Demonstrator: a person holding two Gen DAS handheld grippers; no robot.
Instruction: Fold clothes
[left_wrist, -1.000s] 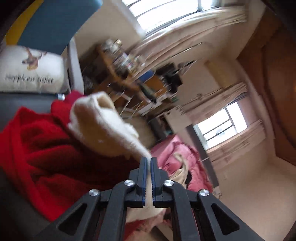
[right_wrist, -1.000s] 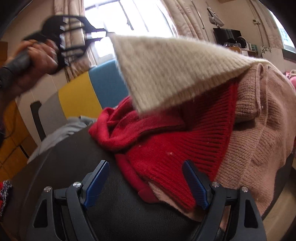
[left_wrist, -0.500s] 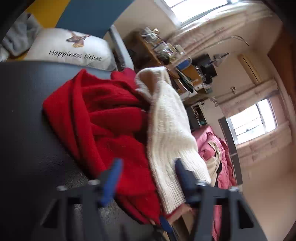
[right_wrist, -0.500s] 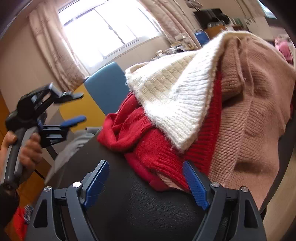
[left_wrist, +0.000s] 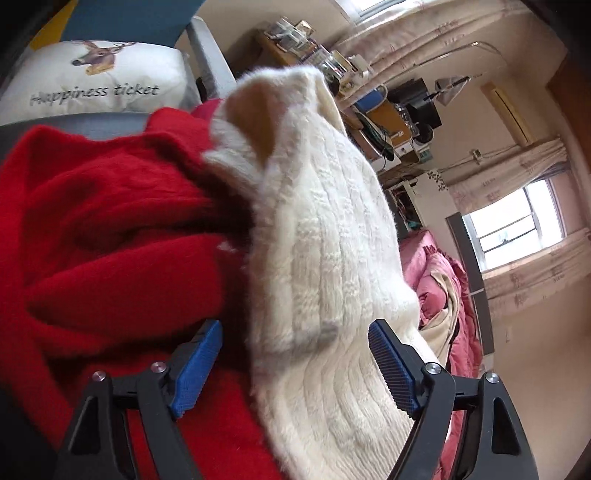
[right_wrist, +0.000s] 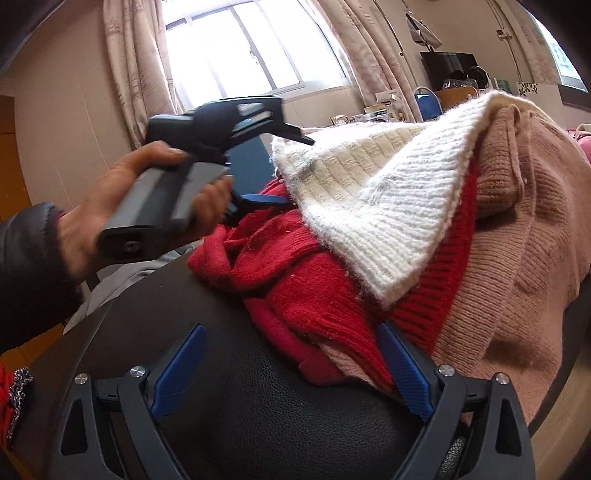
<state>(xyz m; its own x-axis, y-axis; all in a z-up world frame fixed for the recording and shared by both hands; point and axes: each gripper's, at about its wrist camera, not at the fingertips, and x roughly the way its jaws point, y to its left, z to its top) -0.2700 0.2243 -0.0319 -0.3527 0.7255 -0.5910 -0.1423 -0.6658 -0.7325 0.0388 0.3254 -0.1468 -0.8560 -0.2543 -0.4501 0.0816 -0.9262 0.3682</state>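
Cream sweater (left_wrist: 325, 258) lengthwise atop red sweater (left_wrist: 110, 236), between released left gripper (left_wrist: 295, 365); right gripper (right_wrist: 291, 373) likewise agape.

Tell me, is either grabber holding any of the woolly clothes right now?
No. The left gripper is open around the cream knitted sweater, and the right gripper is open, nothing pinched.

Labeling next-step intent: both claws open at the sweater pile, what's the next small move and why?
Probably close the left claw on the white knit. Its open jaws straddle the knit's edge, which lies loose on top of the red sweater. The right claw is open too, low by the pile's front edge over the black seat, gripping nothing.
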